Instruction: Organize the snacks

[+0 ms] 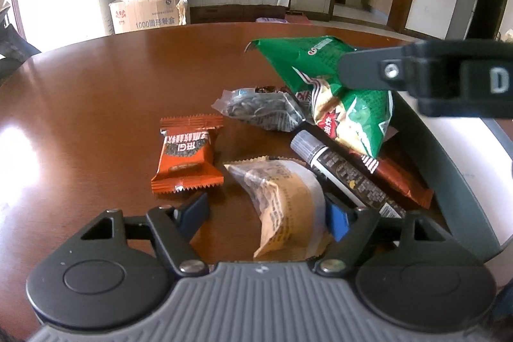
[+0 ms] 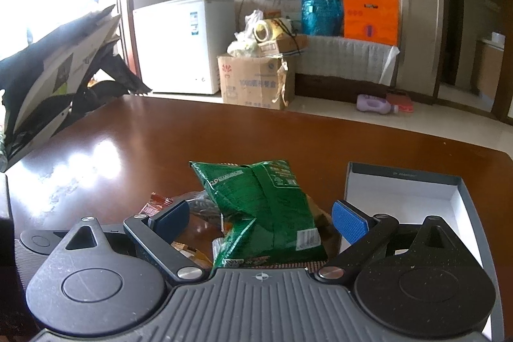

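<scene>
Snacks lie in a pile on the brown table (image 1: 96, 104). My left gripper (image 1: 269, 213) is open around a tan seed packet (image 1: 288, 201), not closed on it. An orange cake packet (image 1: 187, 154), a clear seed bag (image 1: 263, 109), a dark stick pack (image 1: 346, 175) and a brown bar (image 1: 397, 178) lie around it. My right gripper (image 2: 261, 215) is open with a green chip bag (image 2: 263, 210) between its pads; the bag also shows in the left wrist view (image 1: 323, 85). A grey box with a white inside (image 2: 407, 191) stands to the right.
The right gripper's finger (image 1: 368, 69) reaches in over the green bag in the left wrist view. The box's wall (image 1: 449, 181) rises right of the pile. A dark folder (image 2: 48, 79) leans at the table's left edge. Cartons, a freezer and bags stand on the floor beyond.
</scene>
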A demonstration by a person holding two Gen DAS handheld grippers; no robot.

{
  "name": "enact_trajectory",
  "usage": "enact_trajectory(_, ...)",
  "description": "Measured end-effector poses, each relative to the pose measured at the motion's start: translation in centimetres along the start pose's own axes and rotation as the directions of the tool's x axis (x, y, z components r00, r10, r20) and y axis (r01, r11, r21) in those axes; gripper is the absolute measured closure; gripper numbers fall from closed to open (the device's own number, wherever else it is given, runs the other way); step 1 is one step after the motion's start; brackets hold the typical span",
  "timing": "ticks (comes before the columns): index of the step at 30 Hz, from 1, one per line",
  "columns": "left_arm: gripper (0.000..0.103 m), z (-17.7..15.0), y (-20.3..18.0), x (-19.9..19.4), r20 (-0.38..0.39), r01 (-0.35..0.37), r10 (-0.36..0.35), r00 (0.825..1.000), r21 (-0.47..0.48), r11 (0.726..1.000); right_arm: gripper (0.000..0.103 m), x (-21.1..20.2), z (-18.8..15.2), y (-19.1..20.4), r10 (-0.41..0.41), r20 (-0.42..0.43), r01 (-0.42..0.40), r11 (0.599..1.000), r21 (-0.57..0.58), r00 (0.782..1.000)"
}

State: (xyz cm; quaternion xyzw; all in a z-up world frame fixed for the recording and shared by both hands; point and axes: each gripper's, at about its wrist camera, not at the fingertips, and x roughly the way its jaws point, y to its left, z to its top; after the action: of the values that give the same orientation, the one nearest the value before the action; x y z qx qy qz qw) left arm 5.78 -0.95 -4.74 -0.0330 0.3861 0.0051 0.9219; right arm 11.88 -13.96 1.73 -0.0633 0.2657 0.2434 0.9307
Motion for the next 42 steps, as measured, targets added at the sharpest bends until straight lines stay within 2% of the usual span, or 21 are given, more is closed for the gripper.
enact_trajectory(6,0.026,0.2,0.5,0.1,0.002,0.035,-0.035,0.999,-0.035,0.999,0.006,1.9,0.6,0.1,-0.004,-0.002,0.004,0.999,-0.033,1.000)
enact_trajectory(17,0.026,0.6,0.5,0.4,-0.002,0.038,-0.038,0.999,-0.050,0.998,0.006,4.3,0.4,0.9,-0.015,-0.041,0.012,0.997,-0.074,0.999)
enact_trajectory(20,0.033,0.6,0.7,0.5,0.001,0.027,-0.027,1.000,-0.051,0.998,0.006,4.7,0.3,1.3,-0.021,-0.049,0.017,0.996,-0.084,0.999)
enact_trajectory(24,0.049,0.5,0.8,0.4,0.003,0.039,-0.039,0.999,-0.041,0.998,0.008,5.1,0.0,1.8,-0.041,-0.057,0.034,0.993,-0.117,0.998)
enact_trajectory(28,0.061,0.6,1.1,0.4,0.001,0.060,-0.060,0.998,-0.044,0.997,0.020,5.4,-0.6,2.2,-0.066,-0.069,0.056,0.988,-0.145,0.995)
enact_trajectory(29,0.062,0.7,1.2,0.3,0.001,0.061,-0.061,0.998,-0.046,0.997,0.027,5.5,-0.7,2.2,-0.072,-0.072,0.061,0.988,-0.143,0.995)
enact_trajectory(34,0.068,0.7,1.8,0.2,0.004,0.082,-0.082,0.997,-0.071,0.994,0.037,5.5,-0.6,1.6,-0.054,-0.080,0.045,0.993,-0.106,0.995)
enact_trajectory(35,0.069,0.6,1.9,0.1,0.005,0.086,-0.086,0.996,-0.075,0.993,0.045,5.4,-0.6,1.5,-0.047,-0.082,0.038,0.994,-0.102,0.996)
enact_trajectory(42,0.070,0.6,2.6,-0.3,0.012,0.114,-0.114,0.993,-0.083,0.990,0.048,4.6,-0.4,1.0,-0.024,-0.058,0.020,0.997,-0.071,0.998)
